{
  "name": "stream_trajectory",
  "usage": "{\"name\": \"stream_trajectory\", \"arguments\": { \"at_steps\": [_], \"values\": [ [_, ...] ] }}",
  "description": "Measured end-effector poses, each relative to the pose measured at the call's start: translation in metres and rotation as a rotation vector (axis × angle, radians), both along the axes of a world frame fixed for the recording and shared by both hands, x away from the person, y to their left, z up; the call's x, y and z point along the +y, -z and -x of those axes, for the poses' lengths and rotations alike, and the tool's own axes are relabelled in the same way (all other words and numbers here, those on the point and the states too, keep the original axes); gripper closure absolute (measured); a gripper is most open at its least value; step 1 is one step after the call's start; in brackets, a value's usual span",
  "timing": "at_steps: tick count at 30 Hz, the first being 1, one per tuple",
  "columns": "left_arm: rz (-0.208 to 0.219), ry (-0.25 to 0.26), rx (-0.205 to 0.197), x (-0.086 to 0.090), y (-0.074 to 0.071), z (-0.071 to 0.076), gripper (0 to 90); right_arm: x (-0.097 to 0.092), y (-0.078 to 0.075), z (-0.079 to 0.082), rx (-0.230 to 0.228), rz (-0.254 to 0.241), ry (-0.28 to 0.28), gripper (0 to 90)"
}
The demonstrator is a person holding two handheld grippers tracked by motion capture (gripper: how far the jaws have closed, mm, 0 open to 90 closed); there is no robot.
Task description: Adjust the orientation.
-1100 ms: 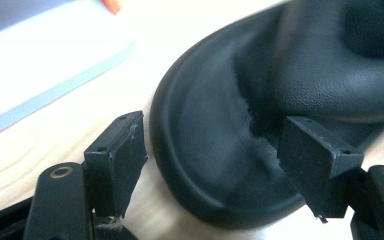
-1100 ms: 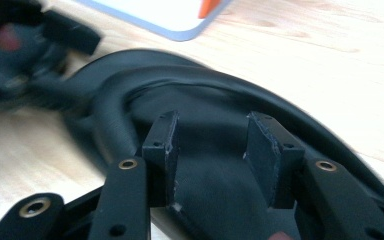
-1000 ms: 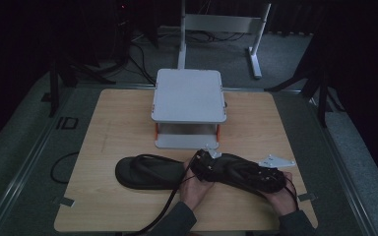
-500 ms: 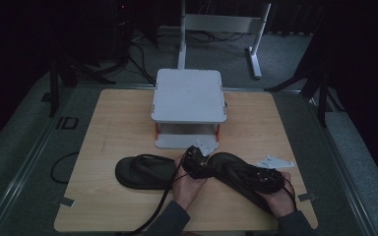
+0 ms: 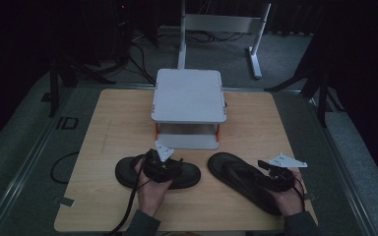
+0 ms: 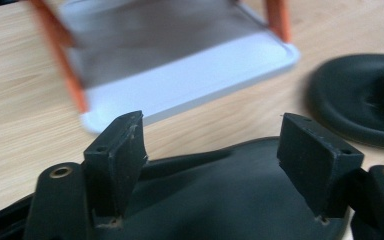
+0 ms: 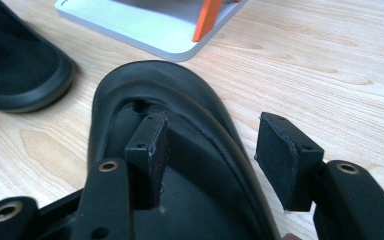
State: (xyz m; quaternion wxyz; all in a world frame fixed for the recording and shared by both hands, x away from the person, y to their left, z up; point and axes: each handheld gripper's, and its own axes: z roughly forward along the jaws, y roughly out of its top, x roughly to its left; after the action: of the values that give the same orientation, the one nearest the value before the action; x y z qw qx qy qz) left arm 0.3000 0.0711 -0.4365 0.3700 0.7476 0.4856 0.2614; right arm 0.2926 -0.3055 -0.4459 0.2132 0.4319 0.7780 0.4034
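Two black sandals (image 5: 158, 173) (image 5: 243, 181) lie apart on the table (image 5: 113, 128).

The table (image 5: 113, 123) is topped in pale, matt wood grain; the two sandals, left (image 5: 189, 176) and right (image 5: 236, 177), look like black matt rubber; the small shelf (image 5: 189, 93) is smooth white plastic on orange posts (image 7: 207, 17); matt black jaw pads (image 6: 115, 155) are scuffed.

A light wooden bench (image 5: 113, 123) stands on grey carpeted floor (image 5: 24, 147) in a dark room. Behind it rises a white metal stand (image 5: 256, 44), with black cables (image 5: 142, 51) lying on the floor beside it.
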Motion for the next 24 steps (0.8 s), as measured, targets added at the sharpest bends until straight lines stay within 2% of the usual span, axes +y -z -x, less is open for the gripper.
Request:
{"name": "stream_trajectory", "arguments": {
  "at_steps": [1, 2, 3, 4, 8, 9, 10, 12, 13, 16, 17, 21, 24],
  "values": [
    [-0.006, -0.043, -0.009, 0.012, -0.001, 0.001, 25.8, -0.002, 0.001, -0.001, 0.000, -0.003, 0.007, 46.3],
    [-0.010, -0.064, -0.011, 0.018, -0.002, 0.001, 25.4, -0.003, 0.001, -0.001, -0.003, -0.001, 0.010, 46.2],
    [-0.010, -0.064, -0.011, 0.018, -0.002, 0.001, 24.6, -0.003, 0.001, -0.001, -0.003, -0.001, 0.010, 46.2],
    [-0.028, -0.115, -0.009, 0.028, -0.001, 0.001, 23.3, -0.005, 0.002, -0.002, -0.001, -0.003, 0.018, 45.8],
    [-0.036, -0.198, 0.020, 0.047, 0.002, -0.003, 17.6, -0.008, 0.005, -0.003, 0.006, -0.004, 0.031, 45.4],
    [-0.036, -0.198, 0.020, 0.047, 0.002, -0.003, 16.3, -0.009, 0.005, -0.003, 0.007, -0.003, 0.032, 45.3],
    [-0.042, -0.228, 0.035, 0.054, 0.006, -0.005, 15.6, -0.009, 0.005, -0.003, 0.006, -0.003, 0.034, 45.3],
    [-0.045, -0.241, 0.043, 0.057, 0.008, -0.006, 14.7, -0.010, 0.006, -0.004, 0.008, -0.004, 0.034, 45.4],
    [-0.042, -0.270, 0.064, 0.063, 0.012, -0.009, 13.8, -0.010, 0.006, -0.004, 0.009, -0.003, 0.034, 45.4],
    [-0.030, -0.281, 0.077, 0.068, 0.016, -0.011, 12.9, -0.010, 0.008, -0.005, 0.011, -0.002, 0.033, 45.3],
    [-0.032, -0.310, 0.084, 0.072, 0.019, -0.012, 12.5, -0.009, 0.008, -0.005, 0.010, -0.002, 0.032, 45.3],
    [-0.026, -0.317, 0.101, 0.076, 0.022, -0.014, 12.7, -0.010, 0.008, -0.005, 0.012, -0.001, 0.032, 45.3],
    [0.017, -0.314, 0.121, 0.085, 0.028, -0.015, 15.3, -0.010, 0.009, -0.005, 0.015, -0.001, 0.034, 45.2]
  ]
}}
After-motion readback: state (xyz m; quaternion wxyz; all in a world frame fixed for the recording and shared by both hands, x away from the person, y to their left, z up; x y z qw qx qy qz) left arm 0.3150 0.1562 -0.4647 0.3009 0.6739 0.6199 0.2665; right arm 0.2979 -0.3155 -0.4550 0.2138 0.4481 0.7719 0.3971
